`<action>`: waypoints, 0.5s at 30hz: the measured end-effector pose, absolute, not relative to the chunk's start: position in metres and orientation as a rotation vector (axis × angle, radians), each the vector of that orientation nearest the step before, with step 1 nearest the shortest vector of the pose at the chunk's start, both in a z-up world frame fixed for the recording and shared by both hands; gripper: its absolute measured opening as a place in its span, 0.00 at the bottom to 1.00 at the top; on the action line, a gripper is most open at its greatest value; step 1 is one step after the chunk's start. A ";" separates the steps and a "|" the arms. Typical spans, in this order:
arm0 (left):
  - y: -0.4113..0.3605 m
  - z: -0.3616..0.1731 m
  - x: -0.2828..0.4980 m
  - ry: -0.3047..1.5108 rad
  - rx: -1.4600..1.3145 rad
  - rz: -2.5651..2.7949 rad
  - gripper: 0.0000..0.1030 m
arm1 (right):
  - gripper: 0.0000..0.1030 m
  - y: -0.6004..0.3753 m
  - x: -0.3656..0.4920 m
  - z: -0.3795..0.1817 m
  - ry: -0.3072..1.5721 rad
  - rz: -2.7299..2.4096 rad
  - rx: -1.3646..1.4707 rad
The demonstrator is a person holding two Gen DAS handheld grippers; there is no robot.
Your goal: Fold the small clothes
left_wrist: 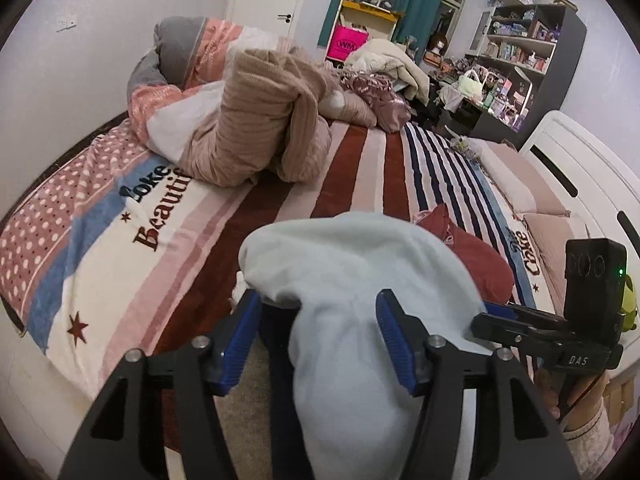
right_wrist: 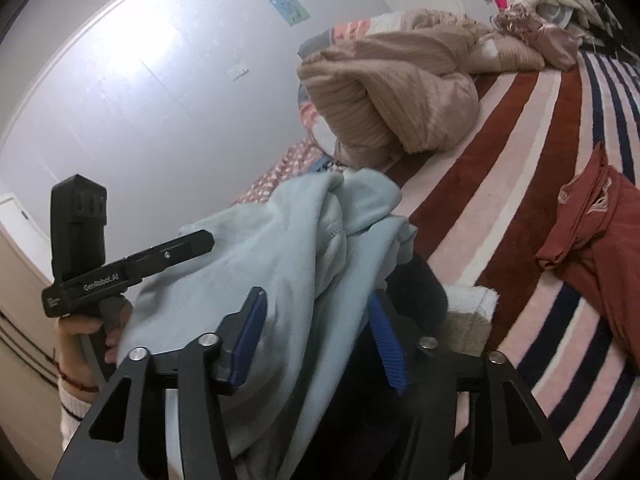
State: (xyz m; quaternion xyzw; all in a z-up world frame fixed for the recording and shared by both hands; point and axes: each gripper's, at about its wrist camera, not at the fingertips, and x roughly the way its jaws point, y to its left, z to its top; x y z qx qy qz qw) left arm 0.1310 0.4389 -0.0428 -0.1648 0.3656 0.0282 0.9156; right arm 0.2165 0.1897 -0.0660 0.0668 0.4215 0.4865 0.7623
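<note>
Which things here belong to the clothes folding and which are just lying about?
Part of the job:
light blue garment, draped between the fingers of the left gripper and the right gripper
red garment, lying on the striped blanket

Just lying about:
beige knit blanket
pink bag
cluttered shelves

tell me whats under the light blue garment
The light blue garment drapes over the left gripper's fingers. Something dark shows beneath it, above the striped blanket; the rest is covered.
</note>
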 end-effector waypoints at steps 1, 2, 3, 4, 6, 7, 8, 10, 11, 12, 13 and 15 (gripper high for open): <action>0.437 -0.040 0.128 0.745 -0.337 0.061 0.54 | 0.51 0.186 0.215 -0.063 0.908 1.056 0.141; 0.433 -0.036 0.124 0.739 -0.331 0.073 0.54 | 0.51 0.183 0.213 -0.060 0.898 1.052 0.133; 0.429 -0.032 0.120 0.728 -0.328 0.083 0.54 | 0.51 0.179 0.210 -0.057 0.891 1.049 0.125; 0.425 -0.028 0.115 0.716 -0.327 0.086 0.54 | 0.53 0.175 0.207 -0.055 0.886 1.046 0.120; 0.415 -0.022 0.105 0.697 -0.324 0.088 0.54 | 0.54 0.163 0.201 -0.050 0.876 1.047 0.114; 0.406 -0.018 0.099 0.689 -0.315 0.097 0.54 | 0.54 0.156 0.197 -0.048 0.870 1.049 0.112; 0.399 -0.016 0.095 0.688 -0.305 0.100 0.54 | 0.55 0.149 0.192 -0.046 0.861 1.053 0.107; 0.380 -0.014 0.084 0.698 -0.273 0.127 0.54 | 0.55 0.130 0.179 -0.042 0.840 1.053 0.085; 0.372 -0.013 0.079 0.700 -0.262 0.142 0.55 | 0.56 0.119 0.172 -0.040 0.831 1.047 0.074; 0.362 -0.012 0.074 0.702 -0.245 0.153 0.55 | 0.56 0.110 0.168 -0.040 0.826 1.044 0.064; 0.351 -0.012 0.068 0.695 -0.226 0.157 0.56 | 0.56 0.100 0.161 -0.040 0.821 1.043 0.051; 0.326 -0.012 0.053 0.667 -0.212 0.142 0.57 | 0.56 0.075 0.147 -0.039 0.801 1.034 0.024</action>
